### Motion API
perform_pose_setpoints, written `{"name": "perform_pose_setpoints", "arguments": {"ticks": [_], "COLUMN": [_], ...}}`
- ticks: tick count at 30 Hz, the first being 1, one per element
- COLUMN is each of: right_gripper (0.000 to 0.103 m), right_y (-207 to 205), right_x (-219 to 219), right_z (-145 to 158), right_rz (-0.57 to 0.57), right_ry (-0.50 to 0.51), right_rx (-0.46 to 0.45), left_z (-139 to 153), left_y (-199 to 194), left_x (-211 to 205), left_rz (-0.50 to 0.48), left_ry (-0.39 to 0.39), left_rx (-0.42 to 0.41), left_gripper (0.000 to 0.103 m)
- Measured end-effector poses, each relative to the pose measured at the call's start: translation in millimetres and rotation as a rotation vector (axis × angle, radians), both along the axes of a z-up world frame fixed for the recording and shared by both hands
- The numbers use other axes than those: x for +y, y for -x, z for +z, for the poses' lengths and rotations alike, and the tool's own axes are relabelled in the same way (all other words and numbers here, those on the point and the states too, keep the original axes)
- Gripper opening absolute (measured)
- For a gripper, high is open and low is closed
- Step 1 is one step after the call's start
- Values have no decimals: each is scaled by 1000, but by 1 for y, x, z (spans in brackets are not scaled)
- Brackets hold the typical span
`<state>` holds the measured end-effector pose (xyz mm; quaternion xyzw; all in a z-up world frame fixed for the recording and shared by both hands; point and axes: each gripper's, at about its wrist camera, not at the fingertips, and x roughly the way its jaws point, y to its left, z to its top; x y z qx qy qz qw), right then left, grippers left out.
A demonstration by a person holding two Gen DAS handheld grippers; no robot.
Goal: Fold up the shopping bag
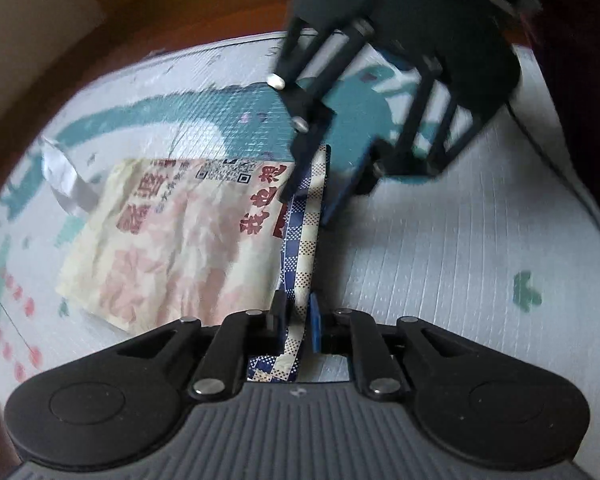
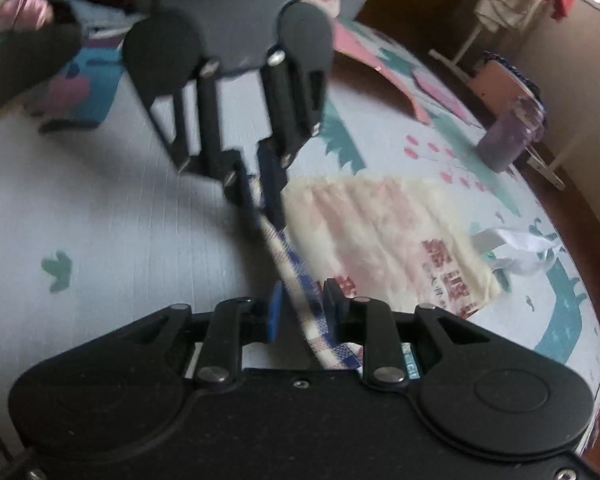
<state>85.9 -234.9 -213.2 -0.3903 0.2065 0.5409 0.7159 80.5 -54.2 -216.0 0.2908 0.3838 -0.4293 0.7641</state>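
The shopping bag is cream with pink print and red characters, lying flat on a white patterned mat. Its right edge is a blue-and-cream checked strip, pulled taut between my two grippers. My left gripper is shut on the near end of the strip. My right gripper is shut on the far end. In the right wrist view the right gripper clamps the strip, the left gripper holds its other end, and the bag lies to the right.
A white bag handle sticks out at the bag's far left; it also shows in the right wrist view. A purple cup stands near the mat's edge. Brown wooden floor surrounds the mat. A dark sleeve lies at upper left.
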Motion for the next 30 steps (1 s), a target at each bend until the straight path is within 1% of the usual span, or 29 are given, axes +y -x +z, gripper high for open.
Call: {"name": "perform_pose_setpoints", "arguments": {"ticks": [1, 2, 4, 6, 8, 9, 10, 11, 13, 14, 15, 16, 18, 19, 21, 23, 24, 26, 27, 30], "right_gripper": [14, 13, 12, 11, 11, 11, 10, 11, 11, 11, 11, 11, 10, 10, 10, 10, 9, 8, 6, 6], "right_y": [-4, -7, -16, -24, -29, -32, -34, -35, -38, -38, -36, -36, -49, -57, -69, -80, -85, -89, -91, -98], "right_x": [0, -1, -2, -4, -5, -5, -6, -7, -10, -14, -17, -19, -24, -27, -35, -41, -45, -49, -51, -59], "right_z": [0, 1, 4, 5, 3, 2, 1, 1, 2, 2, 2, 2, -1, -3, -9, -17, -21, -26, -29, -39], "right_rz": [-12, -22, -39, -53, -57, -61, -64, -67, -49, -21, 4, 10, -26, -55, -106, -153, -177, -207, -228, -302], "right_ry": [-4, -10, -20, -37, -50, -60, -68, -75, -85, -88, -92, -98, -140, -166, -218, -265, -292, -320, -337, -391], "right_rx": [26, 50, 105, 158, 193, 214, 231, 249, 315, 368, 411, 436, 548, 607, 712, 802, 847, 900, 934, 1053], "left_z": [-1, -1, -4, -11, -19, -20, -19, -18, -11, -5, -3, -1, -1, -2, -10, -16, -21, -24, -26, -31], "left_y": [0, 0, 16, 28, 41, 44, 43, 41, 32, 28, 25, 22, -2, -9, -38, -52, -59, -64, -62, -66], "left_x": [3, 5, -1, -9, -13, -12, -11, -9, -10, -8, -6, -4, 16, 22, 43, 60, 64, 69, 72, 76], "left_rz": [6, 10, -22, -91, -138, -139, -130, -120, -131, -167, -183, -174, -70, -48, 60, 142, 170, 221, 251, 335], "left_ry": [16, 30, -17, -100, -151, -152, -141, -128, -109, -91, -75, -58, 76, 102, 231, 328, 366, 416, 435, 476], "left_rx": [8, 14, -98, -259, -347, -357, -336, -311, -236, -162, -103, -69, 110, 147, 339, 485, 541, 617, 645, 699], "left_gripper": [12, 12, 14, 14, 13, 13, 11, 8, 7, 7, 7, 7, 7, 7, 8, 8, 8, 10, 10, 10]}}
